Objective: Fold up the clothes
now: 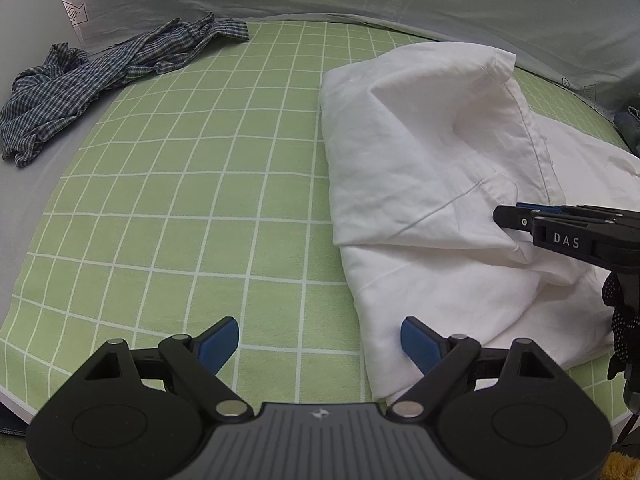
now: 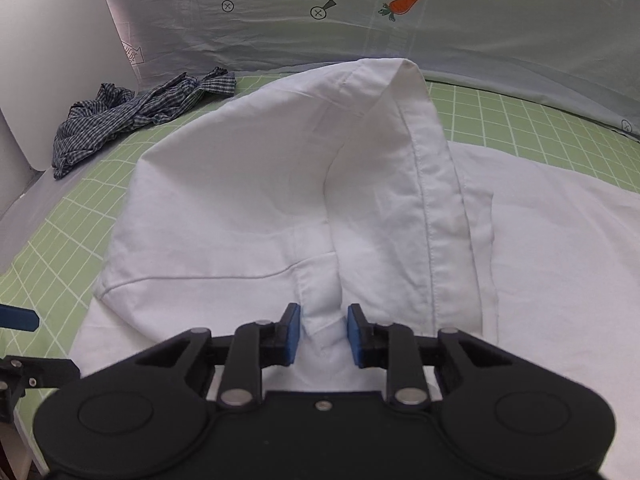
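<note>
Holding my right hand-held gripper [image 2: 323,334] low over the white shirt [image 2: 280,200], I see a raised ridge of its cloth between the blue pads [image 2: 291,334], the jaws narrowly apart; whether they press the fold I cannot tell. The shirt lies partly folded on the green checked bed sheet [image 1: 180,200], one flap standing up in a peak. My left hand-held gripper [image 1: 320,344] hangs spread wide beside the shirt's near edge, nothing between its fingers. A crumpled plaid shirt [image 1: 80,88] lies well apart at the sheet's far corner.
</note>
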Demonstrator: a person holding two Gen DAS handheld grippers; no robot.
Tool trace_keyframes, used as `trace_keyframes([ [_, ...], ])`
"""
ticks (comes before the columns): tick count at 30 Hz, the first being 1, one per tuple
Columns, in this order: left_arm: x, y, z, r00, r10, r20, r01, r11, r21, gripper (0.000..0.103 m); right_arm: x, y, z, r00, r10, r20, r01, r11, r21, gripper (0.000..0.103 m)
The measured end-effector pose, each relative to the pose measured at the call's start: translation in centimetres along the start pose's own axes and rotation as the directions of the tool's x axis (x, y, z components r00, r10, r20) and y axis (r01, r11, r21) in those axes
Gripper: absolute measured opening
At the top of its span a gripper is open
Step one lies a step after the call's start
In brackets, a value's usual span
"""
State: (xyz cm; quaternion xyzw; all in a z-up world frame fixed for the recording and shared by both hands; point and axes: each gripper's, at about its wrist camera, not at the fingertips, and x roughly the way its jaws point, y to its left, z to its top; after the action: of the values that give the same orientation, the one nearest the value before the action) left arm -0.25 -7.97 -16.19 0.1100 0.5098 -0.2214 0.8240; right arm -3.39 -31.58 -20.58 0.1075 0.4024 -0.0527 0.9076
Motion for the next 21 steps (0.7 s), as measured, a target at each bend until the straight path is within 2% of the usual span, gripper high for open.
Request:
trace_keyframes([
  [2, 0.0, 0.1, 0.0, 1.0, -0.005, 0.002, 0.005, 1.0, 0.006, 0.089, -0.7, 0.4, -0.6, 1.0, -0.012, 0.024, 0.013, 1.0, -0.017, 0.012],
  [5, -0.1, 0.2, 0.0, 1.0, -0.014, 0.005, 0.013, 1.0, 0.016, 0.089, -3.1, 1.1, -1.3, 0.996, -0.047, 0.081, 0.05, 0.998, -0.027, 0.011],
  [9, -0.1, 0.3, -0.1, 1.0, -0.024, 0.008, 0.024, 0.999, 0.028, 0.089, -8.3, 1.3, -2.4, 0.981, -0.1, 0.164, 0.091, 0.994, 0.061, 0.011],
  [11, -0.1, 0.3, -0.1, 0.999, -0.032, 0.009, 0.032, 0.999, 0.033, 0.089, -10.0, 0.9, -3.3, 0.978, -0.122, 0.17, 0.106, 0.989, 0.099, 0.011],
  [13, 0.1, 0.4, 0.0, 0.999, -0.048, 0.004, 0.048, 0.998, 0.029, 0.089, -10.3, 0.4, -4.1, 0.979, -0.145, 0.14, 0.128, 0.983, 0.128, 0.011],
  [17, 0.7, -0.2, 0.2, 0.998, -0.059, -0.006, 0.059, 0.997, 0.051, 0.089, -7.7, -0.5, -5.2, 0.989, -0.145, 0.024, 0.138, 0.97, 0.198, 0.012],
  [21, 1.0, -0.8, 0.1, 0.999, -0.05, -0.016, 0.051, 0.995, 0.084, 0.089, -6.3, 0.5, -5.0, 0.983, -0.18, -0.036, 0.183, 0.971, 0.154, 0.019],
])
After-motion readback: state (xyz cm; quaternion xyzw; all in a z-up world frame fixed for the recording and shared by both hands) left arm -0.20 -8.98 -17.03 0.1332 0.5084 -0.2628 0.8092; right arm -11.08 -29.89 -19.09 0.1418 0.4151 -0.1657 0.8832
